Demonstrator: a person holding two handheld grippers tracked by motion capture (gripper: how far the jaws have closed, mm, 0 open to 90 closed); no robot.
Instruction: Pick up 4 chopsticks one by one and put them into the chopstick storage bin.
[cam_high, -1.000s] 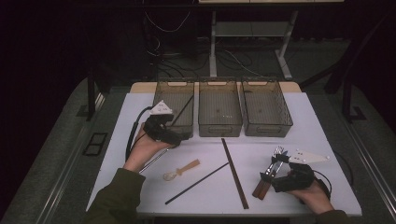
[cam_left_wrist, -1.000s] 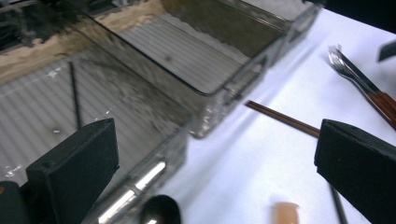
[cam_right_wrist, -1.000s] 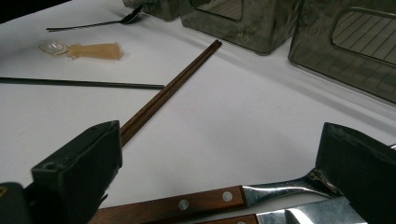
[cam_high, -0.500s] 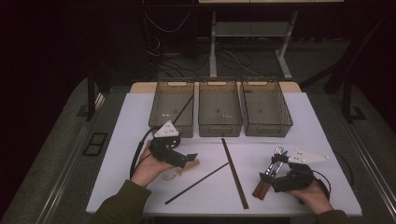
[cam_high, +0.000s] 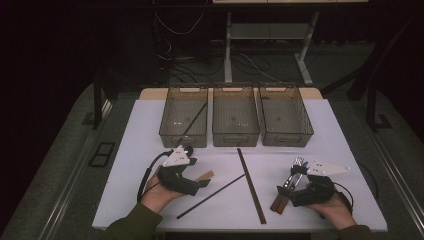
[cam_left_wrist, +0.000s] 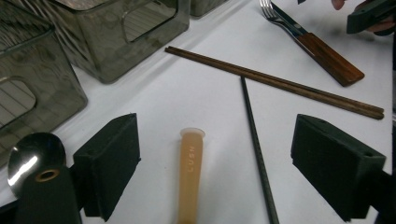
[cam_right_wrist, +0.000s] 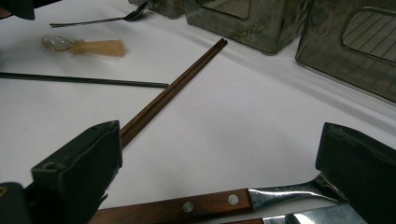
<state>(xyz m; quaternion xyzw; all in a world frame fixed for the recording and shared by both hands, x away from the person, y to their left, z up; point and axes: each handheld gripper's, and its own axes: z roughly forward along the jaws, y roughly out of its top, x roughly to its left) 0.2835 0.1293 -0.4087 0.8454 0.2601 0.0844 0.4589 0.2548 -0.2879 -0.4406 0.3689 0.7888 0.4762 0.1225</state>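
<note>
A white table (cam_high: 345, 130) carries three mesh bins (cam_high: 236, 115) in a row along its far side, a thin dark rod leaning in the leftmost. In front of them lie the brown chopsticks (cam_high: 251, 184) and, crossing toward them, a black rod (cam_high: 212, 195). The left gripper (cam_left_wrist: 219, 161) hangs low with its jaws spread wide to either side of the tan spoon handle (cam_left_wrist: 190, 172), which lies flat on the table between them, untouched. The right gripper (cam_right_wrist: 224, 179), jaws also wide, straddles a wooden-handled fork (cam_right_wrist: 210, 200) at the near right.
</note>
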